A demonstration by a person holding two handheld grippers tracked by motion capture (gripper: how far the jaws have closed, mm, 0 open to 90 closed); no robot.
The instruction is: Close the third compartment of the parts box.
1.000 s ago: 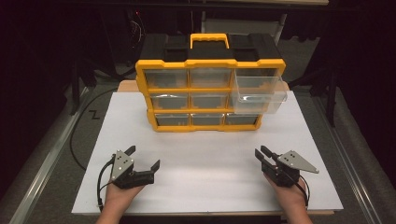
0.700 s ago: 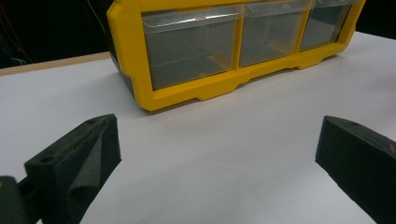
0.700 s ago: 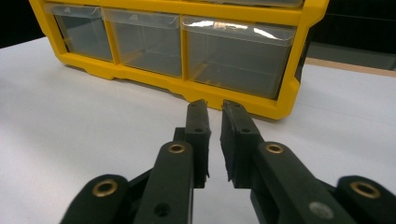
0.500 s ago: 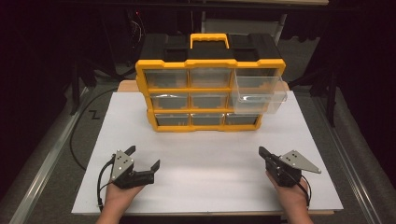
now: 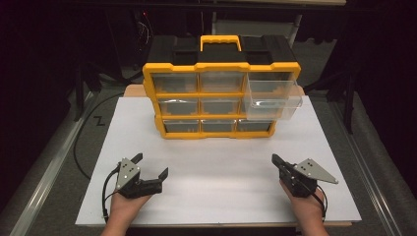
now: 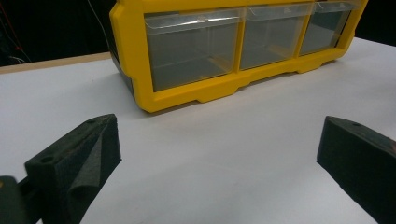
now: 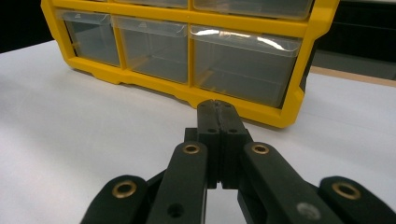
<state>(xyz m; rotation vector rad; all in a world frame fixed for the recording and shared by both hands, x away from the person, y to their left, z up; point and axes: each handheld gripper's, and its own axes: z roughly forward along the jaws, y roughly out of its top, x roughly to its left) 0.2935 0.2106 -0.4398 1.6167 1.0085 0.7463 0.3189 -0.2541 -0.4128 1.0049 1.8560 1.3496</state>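
Well apart on the white board (image 5: pixel 216 187), the left gripper (image 5: pixel 152 166) stands with jaws wide and empty, while the right gripper (image 5: pixel 276 160) has just closed its jaws flat together on nothing. Beyond both sits the yellow organizer (image 5: pixel 221 101), its top-right drawer (image 5: pixel 271 96) pulled out.

hidden: organizer (image 6: pixel 140 65) top – cut off | drawer contents – unclear
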